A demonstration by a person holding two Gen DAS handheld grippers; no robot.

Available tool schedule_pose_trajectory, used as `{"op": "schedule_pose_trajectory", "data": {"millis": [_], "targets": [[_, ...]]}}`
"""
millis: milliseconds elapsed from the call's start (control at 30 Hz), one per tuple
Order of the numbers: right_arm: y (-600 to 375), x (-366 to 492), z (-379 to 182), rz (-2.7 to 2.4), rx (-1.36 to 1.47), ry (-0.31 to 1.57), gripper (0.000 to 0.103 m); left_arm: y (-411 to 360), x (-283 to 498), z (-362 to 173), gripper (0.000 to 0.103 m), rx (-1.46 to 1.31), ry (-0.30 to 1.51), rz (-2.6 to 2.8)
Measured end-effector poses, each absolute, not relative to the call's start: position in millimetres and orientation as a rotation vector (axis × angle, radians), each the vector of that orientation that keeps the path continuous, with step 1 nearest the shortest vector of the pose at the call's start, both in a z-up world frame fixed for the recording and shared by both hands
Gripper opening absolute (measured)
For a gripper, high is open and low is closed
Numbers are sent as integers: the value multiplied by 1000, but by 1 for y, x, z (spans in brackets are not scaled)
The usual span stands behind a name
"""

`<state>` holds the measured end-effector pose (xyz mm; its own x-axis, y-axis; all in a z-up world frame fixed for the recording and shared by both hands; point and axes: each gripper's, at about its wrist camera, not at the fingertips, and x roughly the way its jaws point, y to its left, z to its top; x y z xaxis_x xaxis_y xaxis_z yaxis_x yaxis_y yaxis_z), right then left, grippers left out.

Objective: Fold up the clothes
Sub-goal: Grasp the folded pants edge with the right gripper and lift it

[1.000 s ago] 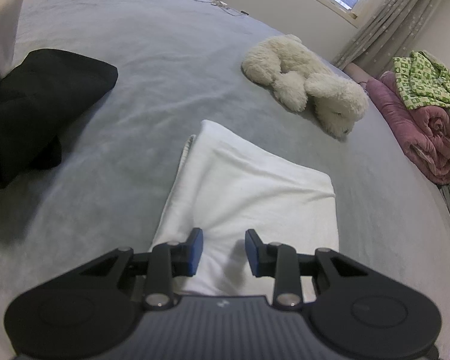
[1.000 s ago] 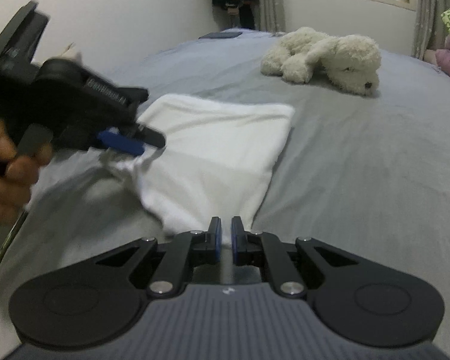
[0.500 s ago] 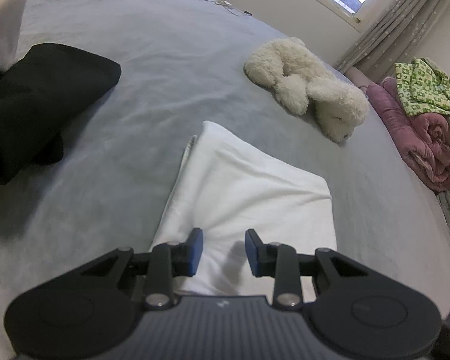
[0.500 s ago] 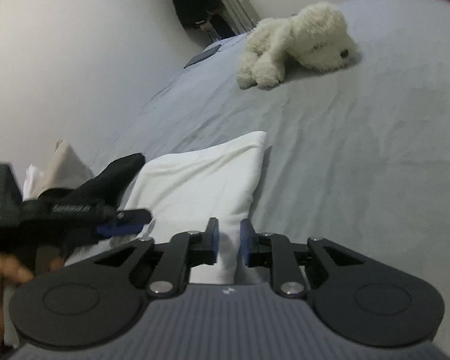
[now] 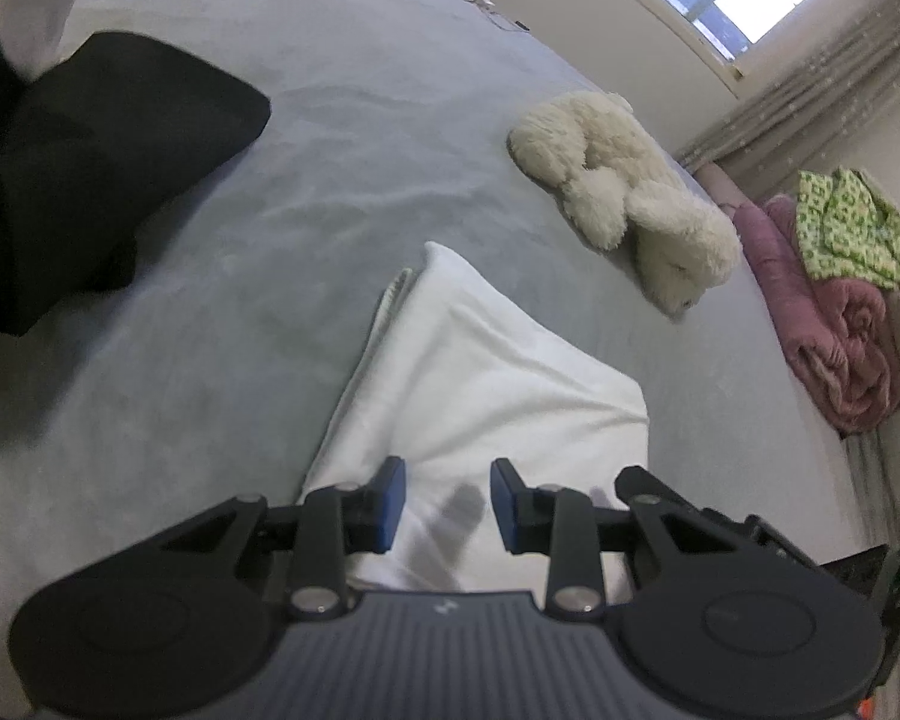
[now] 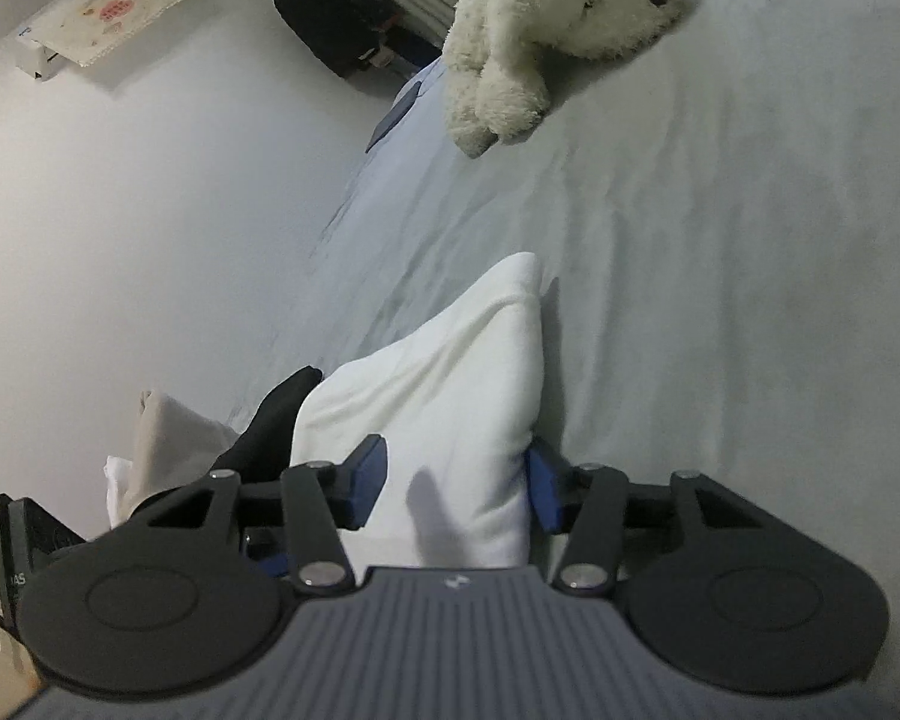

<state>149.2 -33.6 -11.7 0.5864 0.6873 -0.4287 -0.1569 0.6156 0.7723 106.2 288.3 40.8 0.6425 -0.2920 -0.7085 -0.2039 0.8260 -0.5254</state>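
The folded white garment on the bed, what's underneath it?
The folded white garment lies on the grey bedsheet. Along its left edge a thin lower layer peeks out beneath the top fold. Anything else under it is covered and cannot be seen.

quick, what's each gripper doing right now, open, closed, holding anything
Left gripper: open over the white cloth, holding nothing.
Right gripper: jaws opening, the white cloth between them, not gripped.
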Motion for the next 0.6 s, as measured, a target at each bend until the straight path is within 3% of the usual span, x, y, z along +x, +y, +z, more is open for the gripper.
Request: {"op": "schedule_pose_trajectory", "data": {"millis": [100,167,233,533,600], "targets": [[-32,146,-12,542,731,777,44,289,107,40,32,-628,888,-55],[-35,143,-16,530,737,766,31,290,108,41,32,-630,891,-56],[-39,141,-19,521,769,764,25,289,109,41,32,-627,893,-56],[-24,143,-13,520,718,752,35,292,110,40,32,-640,896,-59],[-18,142,-11,525,671,742,28,294,111,40,33,-653,897,-64]]}}
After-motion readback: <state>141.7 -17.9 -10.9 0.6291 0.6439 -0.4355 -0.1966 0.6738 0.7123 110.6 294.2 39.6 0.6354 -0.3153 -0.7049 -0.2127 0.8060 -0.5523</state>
